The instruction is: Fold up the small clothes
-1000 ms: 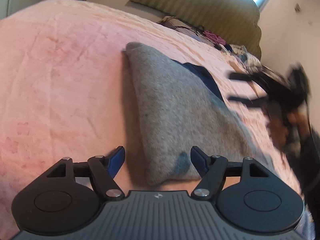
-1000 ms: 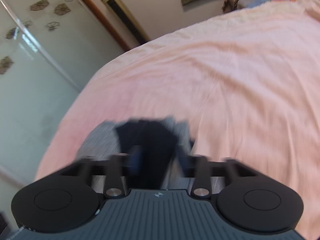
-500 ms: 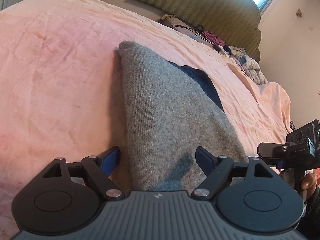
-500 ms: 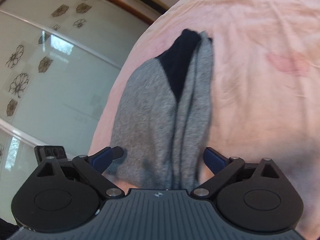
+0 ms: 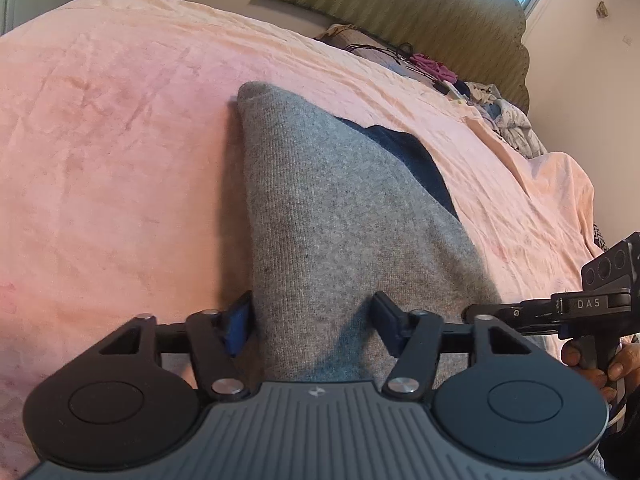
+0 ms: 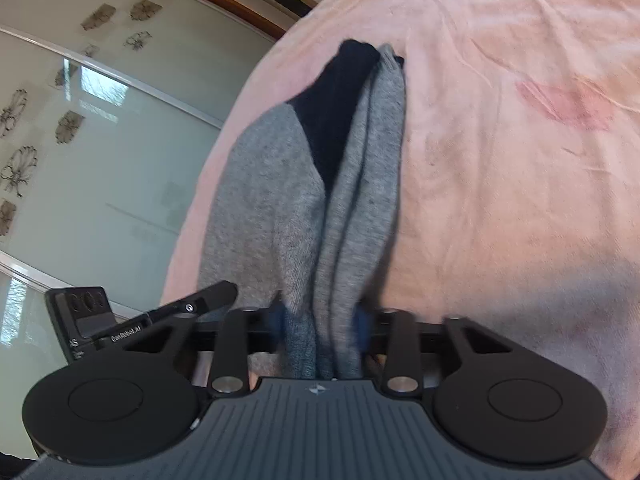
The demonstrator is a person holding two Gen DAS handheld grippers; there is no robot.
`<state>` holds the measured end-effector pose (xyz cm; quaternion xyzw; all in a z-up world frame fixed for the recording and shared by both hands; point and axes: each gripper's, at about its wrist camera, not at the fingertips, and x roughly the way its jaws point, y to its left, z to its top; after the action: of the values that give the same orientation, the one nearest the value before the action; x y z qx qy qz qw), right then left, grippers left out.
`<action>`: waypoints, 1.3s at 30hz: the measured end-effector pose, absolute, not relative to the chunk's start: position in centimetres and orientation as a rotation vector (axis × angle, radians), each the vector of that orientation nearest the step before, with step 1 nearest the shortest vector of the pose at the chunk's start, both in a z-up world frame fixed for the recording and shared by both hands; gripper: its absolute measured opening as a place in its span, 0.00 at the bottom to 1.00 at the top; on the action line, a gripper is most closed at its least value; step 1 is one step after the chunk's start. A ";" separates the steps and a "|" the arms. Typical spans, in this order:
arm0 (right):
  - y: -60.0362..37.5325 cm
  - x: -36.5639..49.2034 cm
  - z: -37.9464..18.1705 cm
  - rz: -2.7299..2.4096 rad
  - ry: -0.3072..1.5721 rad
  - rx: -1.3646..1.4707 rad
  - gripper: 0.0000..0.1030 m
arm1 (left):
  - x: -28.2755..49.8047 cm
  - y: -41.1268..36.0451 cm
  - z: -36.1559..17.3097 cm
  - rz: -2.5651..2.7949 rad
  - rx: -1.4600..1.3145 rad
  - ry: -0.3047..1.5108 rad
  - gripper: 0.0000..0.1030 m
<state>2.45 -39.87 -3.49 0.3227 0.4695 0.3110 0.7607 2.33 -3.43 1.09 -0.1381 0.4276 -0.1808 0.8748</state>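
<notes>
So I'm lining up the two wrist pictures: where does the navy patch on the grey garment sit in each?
Left wrist: the navy patch lies right of centre, on the grey garment's far right edge.
Right wrist: the navy patch is centre top, at the garment's far end, left of the bunched grey folds.
Shared landmark: the pink bedspread under the garment, also at.

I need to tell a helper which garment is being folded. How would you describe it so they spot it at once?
Look at the bed under the pink blanket. Near its edge lies a folded grey knit garment, with the right claw shut on one end of it. Unlike the loose clothes heaped by the headboard, it is plain grey with a dark navy section showing.
</notes>
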 end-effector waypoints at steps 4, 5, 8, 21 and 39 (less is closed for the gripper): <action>-39.9 2.6 -3.3 0.676 1.028 0.693 0.30 | 2.8 -3.1 1.0 -0.388 -0.312 0.927 0.30; -39.9 2.6 -3.3 0.676 1.029 0.690 0.30 | 2.8 -3.1 0.9 -0.397 -0.324 0.934 0.23; -39.8 2.7 -3.1 0.688 1.034 0.691 0.27 | 2.7 -3.1 1.0 -0.403 -0.335 0.928 0.14; -40.7 -0.8 -1.3 0.801 1.021 0.648 0.22 | -1.5 -1.8 1.6 -0.471 -0.292 0.933 0.14; -38.3 12.3 -0.7 0.528 0.943 0.493 0.15 | 0.6 -10.7 2.2 -0.393 0.139 0.652 0.71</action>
<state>12.26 -38.27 -0.72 0.2324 0.4444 0.2487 0.8287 0.62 -10.70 2.22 0.0680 0.3179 -0.1916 0.9261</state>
